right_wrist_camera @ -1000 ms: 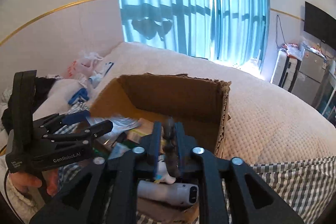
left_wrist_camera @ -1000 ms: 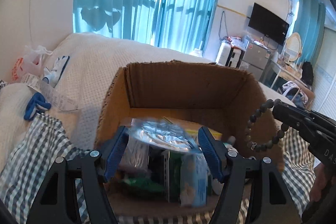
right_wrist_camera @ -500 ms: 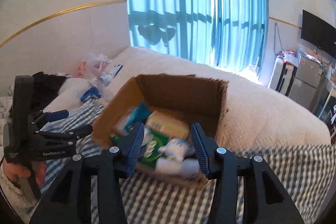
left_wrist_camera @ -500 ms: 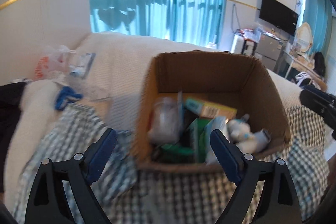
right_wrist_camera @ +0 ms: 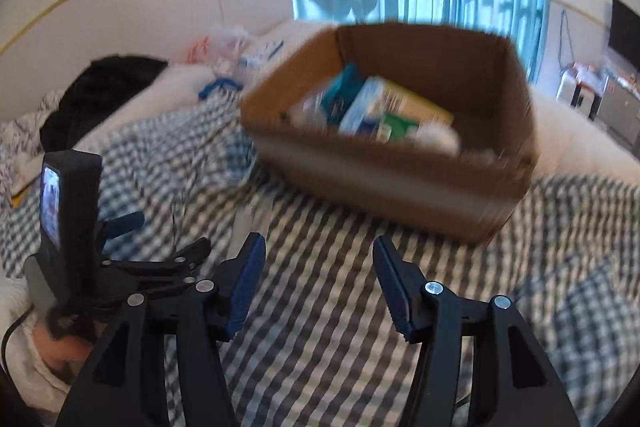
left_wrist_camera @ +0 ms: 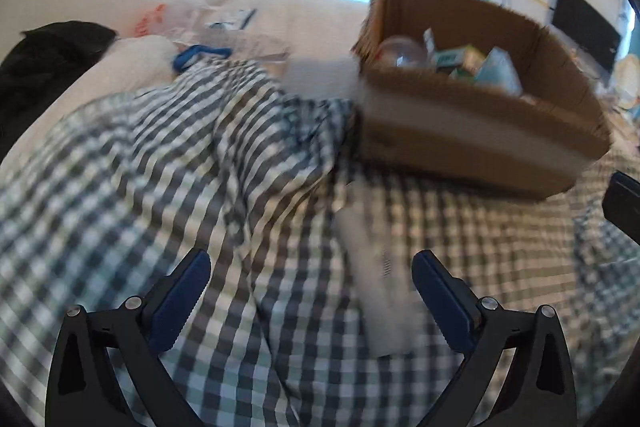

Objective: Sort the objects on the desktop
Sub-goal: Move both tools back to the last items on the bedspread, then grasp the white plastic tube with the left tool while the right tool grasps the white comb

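A cardboard box [left_wrist_camera: 472, 123] [right_wrist_camera: 400, 171] sits on the checked bedcover, holding several items: packets, small boxes, a clear round thing. My left gripper [left_wrist_camera: 310, 279] is open and empty, low over the cover, short of the box. A blurred white oblong object [left_wrist_camera: 376, 279] lies on the cover between its fingers, nearer the right one. My right gripper [right_wrist_camera: 319, 267] is open and empty, in front of the box. The left gripper [right_wrist_camera: 120, 259] shows at the left of the right wrist view.
The checked cover [left_wrist_camera: 160, 187] is rumpled into folds left of the box. A blue object [left_wrist_camera: 200, 53], plastic bags [left_wrist_camera: 172, 15] and black cloth [left_wrist_camera: 44, 55] lie near the wall. White quilted bedding [right_wrist_camera: 580, 143] lies right of the box.
Both grippers opened, dropped their items into the box and pulled back from it. The left one swung left and down toward the cover. The right one's bead bracelet is gone.
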### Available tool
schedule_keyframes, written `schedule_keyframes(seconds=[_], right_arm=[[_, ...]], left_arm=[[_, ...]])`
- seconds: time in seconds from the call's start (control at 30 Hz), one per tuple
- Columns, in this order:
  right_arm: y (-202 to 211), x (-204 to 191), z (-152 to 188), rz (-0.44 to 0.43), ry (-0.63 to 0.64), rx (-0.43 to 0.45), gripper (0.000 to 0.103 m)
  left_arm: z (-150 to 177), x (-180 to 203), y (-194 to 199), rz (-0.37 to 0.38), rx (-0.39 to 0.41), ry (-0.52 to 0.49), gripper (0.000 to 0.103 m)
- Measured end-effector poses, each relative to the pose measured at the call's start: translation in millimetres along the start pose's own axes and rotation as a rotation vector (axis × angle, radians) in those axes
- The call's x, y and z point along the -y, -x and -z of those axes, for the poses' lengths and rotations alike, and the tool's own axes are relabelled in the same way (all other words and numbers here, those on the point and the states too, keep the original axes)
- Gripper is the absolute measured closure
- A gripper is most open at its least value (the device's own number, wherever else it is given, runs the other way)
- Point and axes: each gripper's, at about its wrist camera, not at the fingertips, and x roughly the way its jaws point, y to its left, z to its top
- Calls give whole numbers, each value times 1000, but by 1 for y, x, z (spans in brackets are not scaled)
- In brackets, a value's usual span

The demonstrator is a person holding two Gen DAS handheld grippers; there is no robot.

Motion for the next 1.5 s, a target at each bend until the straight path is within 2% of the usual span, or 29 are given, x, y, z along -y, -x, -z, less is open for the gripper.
schedule_keyframes(seconds=[0.1, 0.17, 0.33, 0.4, 0.47, 0.6, 0.63, 0.67, 0.7, 0.77, 0.93, 1.1, 1.2, 1.3, 1.5], right_arm=[[-11, 5, 13, 5, -12, -28, 47], [-16, 12, 14, -10, -41, -37, 45], [-24, 18, 21, -25, -71, -69, 43], [-25, 16, 22, -24, -63, -77, 43], [-26, 14, 22, -21, -55, -80, 43], [-28, 10, 23, -16, -48, -91, 43], [-29, 9, 23, -15, -48, -93, 43], [-30, 8, 24, -13, -46, -96, 43], [-30, 7, 25, -13, -43, -99, 43], [-32, 4, 26, -16, -43, -107, 41], [-44, -11, 31, -44, -14, -134, 41], [-65, -33, 31, -71, 27, -163, 41], [-81, -45, 31, -98, 40, -190, 41], [-102, -54, 29, -103, 40, -216, 41], [-127, -61, 35, -87, 56, -258, 42]], left_arm=[[12, 4, -19, -23, -44, -28, 0], [16, 7, -30, -11, -75, -40, 2], [17, 17, -41, 47, -98, -72, 21], [17, 19, -46, 77, -115, -73, 36], [17, 22, -51, 111, -128, -70, 42], [16, 23, -59, 148, -157, -75, 45], [15, 22, -60, 161, -158, -72, 50], [14, 21, -62, 193, -162, -71, 80], [13, 21, -64, 211, -173, -80, 89], [11, 23, -64, 187, -173, -107, 92], [6, 10, -53, 169, -157, -86, 93], [9, -10, -31, 159, -137, 4, 95], [5, -24, -25, 129, -109, 51, 95], [3, -35, -33, 139, -126, 86, 95], [7, -34, -45, 152, -181, 84, 95]])
